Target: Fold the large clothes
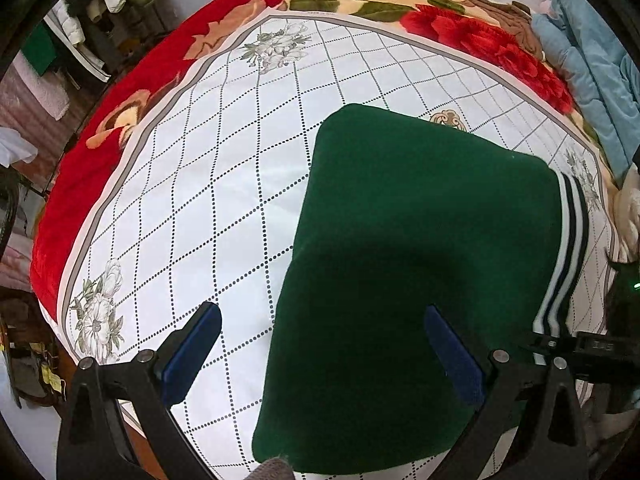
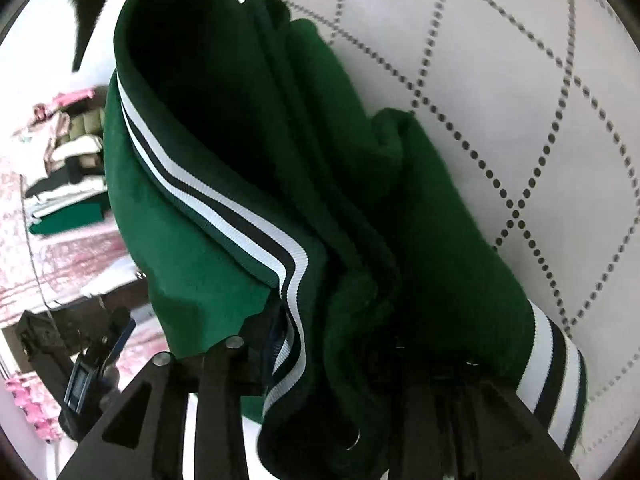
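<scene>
Green garment (image 2: 248,184) bunched in right tool (image 2: 336,360)

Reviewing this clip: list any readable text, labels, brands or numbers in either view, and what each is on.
None can be read.
Right gripper body, seen from the left wrist: pale marking, too small and blurred to read.
Left gripper body, seen from the right wrist: small panel, blurred.
Green garment and bedspread: no text visible.

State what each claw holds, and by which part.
Left claw: open, holding nothing. Right claw: shut on the green garment, gripping bunched layers at its striped hem.
</scene>
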A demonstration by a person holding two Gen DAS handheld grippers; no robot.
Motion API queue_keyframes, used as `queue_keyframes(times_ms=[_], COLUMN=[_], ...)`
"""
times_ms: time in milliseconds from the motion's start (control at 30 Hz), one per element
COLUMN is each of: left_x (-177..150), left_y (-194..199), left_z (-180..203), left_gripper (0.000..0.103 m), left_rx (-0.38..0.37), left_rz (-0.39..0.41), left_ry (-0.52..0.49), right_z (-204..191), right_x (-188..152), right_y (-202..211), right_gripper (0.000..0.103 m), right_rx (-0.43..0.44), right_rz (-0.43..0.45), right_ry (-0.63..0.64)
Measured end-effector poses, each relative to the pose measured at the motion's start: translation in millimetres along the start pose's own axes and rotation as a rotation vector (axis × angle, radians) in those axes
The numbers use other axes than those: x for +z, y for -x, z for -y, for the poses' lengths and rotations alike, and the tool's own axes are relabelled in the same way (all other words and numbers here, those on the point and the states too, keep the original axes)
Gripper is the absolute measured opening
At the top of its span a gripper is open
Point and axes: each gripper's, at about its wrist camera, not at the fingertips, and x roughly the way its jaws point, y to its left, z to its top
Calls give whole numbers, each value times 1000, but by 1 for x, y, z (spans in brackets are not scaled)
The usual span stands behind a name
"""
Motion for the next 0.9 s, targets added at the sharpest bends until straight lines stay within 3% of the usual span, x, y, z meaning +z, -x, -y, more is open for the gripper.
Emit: queue_keyframes(times_ms=[67, 100, 133, 167, 233, 300, 367, 433, 500, 533, 567, 667, 733, 767, 833, 900], left_x=[3, 5, 8, 13, 25, 39, 56, 67, 76, 79, 80, 80, 78, 77, 78, 76], left_y=[-2, -2, -2, -2, -4, -10, -20, -28, -38, -43, -49, -62, -70, -72, -69, -59], left_z=[0, 0, 0, 0, 0, 2, 5, 6, 8, 10, 11, 13, 17, 19, 21, 18], left_gripper=[103, 103, 103, 103, 103, 103, 103, 103, 103, 103, 103, 103, 103, 103, 103, 103], left_rx=[0, 0, 0, 5, 15, 30, 52, 60, 72, 76, 84, 77, 60, 59, 88, 93], left_rz=[-6, -5, 1, 9, 23, 31, 37, 38, 32, 27, 18, 9, -8, -9, -8, -3], left_ry=[2, 3, 7, 10, 16, 17, 8, 3, -15, -32, -49, -85, -96, -98, -111, -102], right_z=[-15, -26, -38, -46, -57, -64, -69, -59, -61, -64, -65, -77, -71, -62, -60, -70], right_x=[-1, -1, -2, -2, 5, 19, 51, 74, 90, 96, 99, 100, 105, 109, 123, 123], right_y=[12, 20, 36, 46, 69, 75, 60, 39, 19, 16, 18, 31, 19, 12, -7, 2], right_gripper=[53, 55, 57, 65, 79, 81, 81, 84, 74, 44, 31, 18, 17, 18, 23, 32], right_rx=[-63, -102, -153, -167, -147, -103, -82, -27, 13, 28, 57, 58, -89, -153, -188, -177], right_rz=[0, 20, 74, 108, 188, 241, 237, 161, 105, 111, 112, 206, 251, 228, 179, 156], right_ry=[22, 38, 74, 91, 95, 94, 95, 85, 89, 82, 70, 82, 75, 54, 32, 49])
